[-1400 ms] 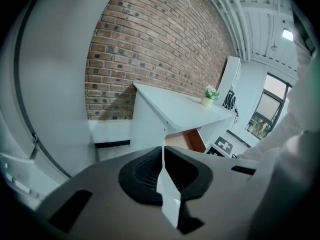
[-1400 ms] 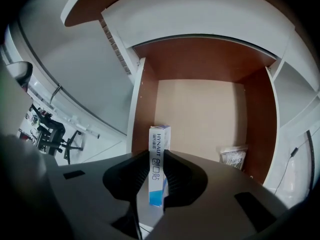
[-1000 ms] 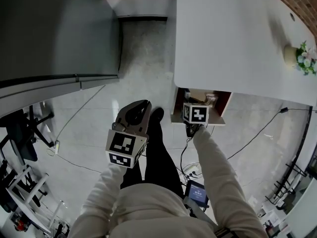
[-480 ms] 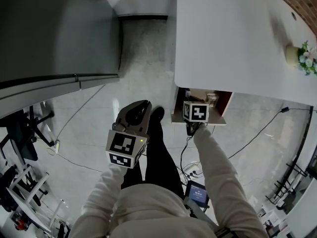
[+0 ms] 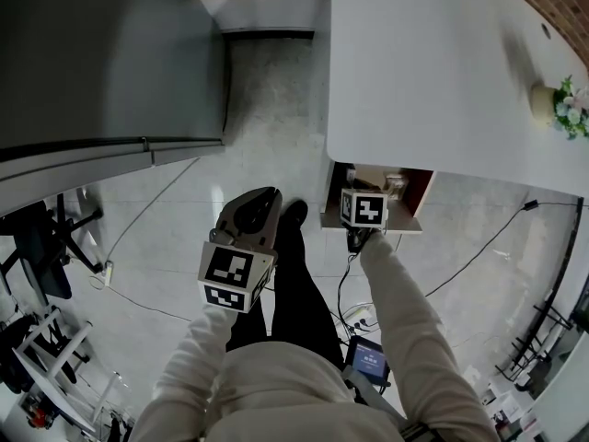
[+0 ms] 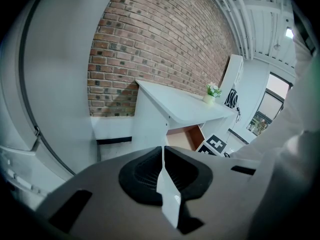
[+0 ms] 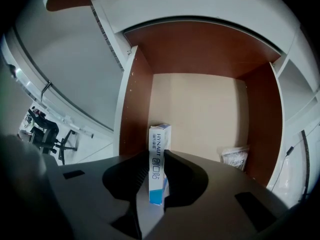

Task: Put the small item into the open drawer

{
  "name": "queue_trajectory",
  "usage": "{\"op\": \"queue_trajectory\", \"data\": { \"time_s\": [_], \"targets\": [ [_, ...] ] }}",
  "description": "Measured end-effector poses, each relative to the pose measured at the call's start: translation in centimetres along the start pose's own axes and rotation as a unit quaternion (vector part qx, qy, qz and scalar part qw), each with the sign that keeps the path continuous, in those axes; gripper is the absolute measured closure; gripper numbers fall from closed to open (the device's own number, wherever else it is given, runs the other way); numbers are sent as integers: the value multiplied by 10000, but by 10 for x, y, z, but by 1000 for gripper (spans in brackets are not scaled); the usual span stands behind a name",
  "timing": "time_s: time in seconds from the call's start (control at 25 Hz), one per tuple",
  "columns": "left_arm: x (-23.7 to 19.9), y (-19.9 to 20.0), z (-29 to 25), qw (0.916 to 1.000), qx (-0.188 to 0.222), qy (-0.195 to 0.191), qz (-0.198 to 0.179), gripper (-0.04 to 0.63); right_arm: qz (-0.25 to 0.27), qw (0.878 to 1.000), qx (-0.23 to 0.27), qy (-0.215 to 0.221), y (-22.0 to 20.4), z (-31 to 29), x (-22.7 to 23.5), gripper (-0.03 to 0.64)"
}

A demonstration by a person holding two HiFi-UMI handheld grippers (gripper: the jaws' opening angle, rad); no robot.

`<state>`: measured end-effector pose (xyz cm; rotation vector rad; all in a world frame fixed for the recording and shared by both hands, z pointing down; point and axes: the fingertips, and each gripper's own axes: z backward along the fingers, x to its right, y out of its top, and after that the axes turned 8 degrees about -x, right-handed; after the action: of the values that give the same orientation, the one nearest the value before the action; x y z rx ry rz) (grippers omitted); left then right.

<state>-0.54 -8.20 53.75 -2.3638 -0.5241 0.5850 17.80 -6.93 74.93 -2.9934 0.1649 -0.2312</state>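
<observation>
And the right tongs [image 7: 158,156] have just eased wider, slim white-and-blue cardboard box [image 7: 159,136] pinched between them over the open brown wooden drawer [image 7: 134,109]; left tongs [image 6: 162,156] pressed together, empty.

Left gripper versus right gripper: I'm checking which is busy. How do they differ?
The left gripper is shut and empty; the right gripper has a small white-and-blue box between jaws that have just been opening. The left hangs over floor; the right points into the open drawer. Both carry marker cubes.
</observation>
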Motion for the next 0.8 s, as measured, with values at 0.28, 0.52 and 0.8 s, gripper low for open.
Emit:
{"op": "queue_trajectory", "data": {
  "time_s": [0.28, 0.52, 0.8],
  "targets": [
    [4, 2, 0, 10000, 8, -73, -65, 566, -61, 10000, -5, 31, -10, 5, 1, 488],
    [5, 7, 1, 9998, 40, -124, -143, 566, -98, 9997, 219, 59, -10, 23, -5, 486],
    [9, 19, 6, 9989, 134, -262, -369, 566, 2, 9958, 874, 256, 8, 65, -26, 507]
  ]
}}
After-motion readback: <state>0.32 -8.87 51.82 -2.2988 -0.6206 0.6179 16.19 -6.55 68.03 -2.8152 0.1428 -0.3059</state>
